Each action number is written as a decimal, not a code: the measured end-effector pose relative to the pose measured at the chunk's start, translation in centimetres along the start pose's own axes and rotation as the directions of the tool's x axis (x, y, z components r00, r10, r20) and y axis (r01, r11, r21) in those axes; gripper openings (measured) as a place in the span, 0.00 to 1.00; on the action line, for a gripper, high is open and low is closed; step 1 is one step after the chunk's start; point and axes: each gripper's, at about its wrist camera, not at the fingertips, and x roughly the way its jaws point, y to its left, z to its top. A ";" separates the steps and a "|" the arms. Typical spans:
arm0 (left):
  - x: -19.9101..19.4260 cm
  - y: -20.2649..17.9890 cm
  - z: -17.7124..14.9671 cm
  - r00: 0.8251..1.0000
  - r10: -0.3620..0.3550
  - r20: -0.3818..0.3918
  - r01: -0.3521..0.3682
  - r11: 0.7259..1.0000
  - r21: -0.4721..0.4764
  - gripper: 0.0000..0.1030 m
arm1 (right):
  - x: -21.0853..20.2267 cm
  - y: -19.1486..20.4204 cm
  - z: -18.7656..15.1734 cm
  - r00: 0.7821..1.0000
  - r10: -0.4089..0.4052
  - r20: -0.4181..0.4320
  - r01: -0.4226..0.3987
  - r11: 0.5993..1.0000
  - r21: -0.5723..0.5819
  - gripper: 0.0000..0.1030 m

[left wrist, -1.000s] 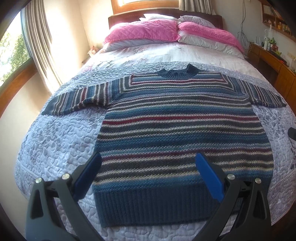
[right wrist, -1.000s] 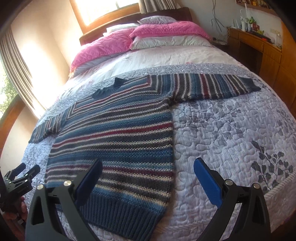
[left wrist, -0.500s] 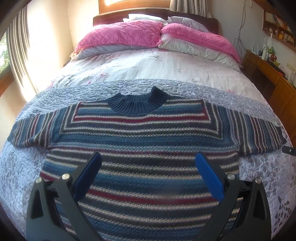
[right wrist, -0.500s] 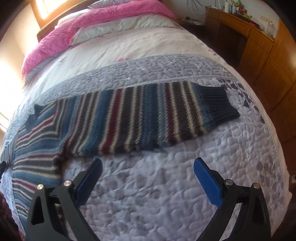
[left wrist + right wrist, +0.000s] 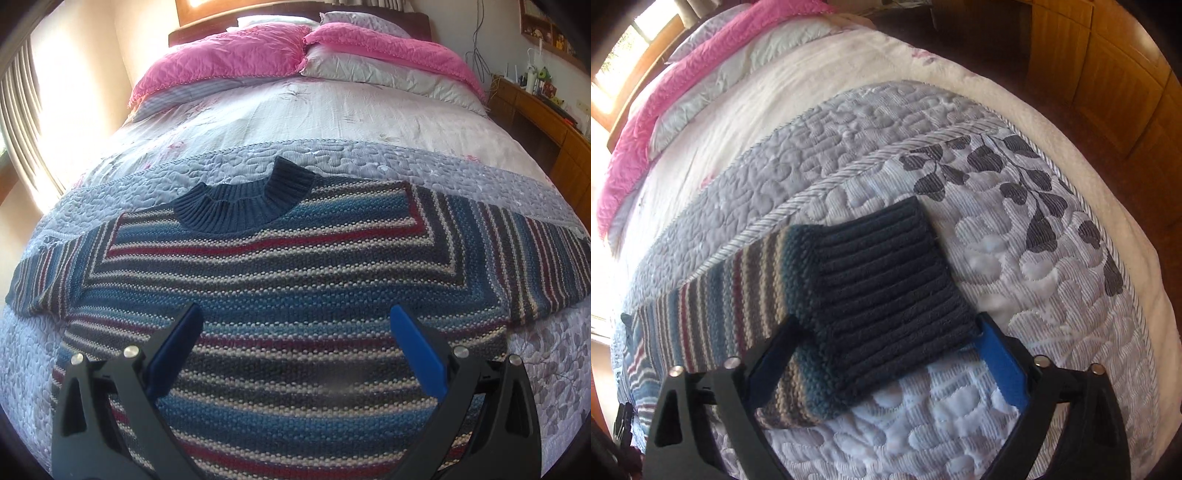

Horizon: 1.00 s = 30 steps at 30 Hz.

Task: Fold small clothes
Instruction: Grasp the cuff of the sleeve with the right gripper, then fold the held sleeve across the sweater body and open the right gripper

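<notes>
The sweater (image 5: 295, 295) lies flat and face up on the quilt (image 5: 369, 162) at the near end of the bed, collar (image 5: 243, 203) toward the far pillows (image 5: 221, 62), both sleeves spread out to the sides. Nothing is folded yet, so I judge this to be the very first step: bringing a sleeve in across the body.

My right gripper (image 5: 886, 336) is spread wide and holds nothing. Its fingers straddle the ribbed cuff (image 5: 886, 280) of the right sleeve (image 5: 731, 291), one pad at the striped edge on the left, the other just beside the cuff's right corner. Whether the pads already touch the knit I cannot tell.

My left gripper (image 5: 295, 332) is also parted and empty, hanging over the middle of the chest, below the collar, with stripes showing between the pads.

Next, I think, my right jaws must close on the cuff, taking both layers of the knit and not the quilt beneath, then carry it left over the chest. The knit looks thick and soft, so a shallow pinch may slip. My left side could pin the shoulder so that the body does not drag along.
</notes>
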 end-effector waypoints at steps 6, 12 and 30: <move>0.8 1.3 -0.6 1.000 0.023 -0.017 -0.023 1.000 -0.001 0.97 | -1.0 -1.6 -0.4 0.999 0.033 0.040 -0.036 0.997 0.069 0.15; 0.5 3.7 -0.6 0.999 0.032 -0.030 -0.033 0.999 -0.025 0.98 | -4.1 2.5 -1.8 0.990 0.007 0.139 -0.002 0.999 -0.040 0.14; 0.9 11.7 0.2 0.996 -0.054 -0.076 0.044 0.991 -0.129 0.97 | -3.0 33.1 -13.9 0.967 0.254 -0.013 -0.209 0.768 -0.606 0.14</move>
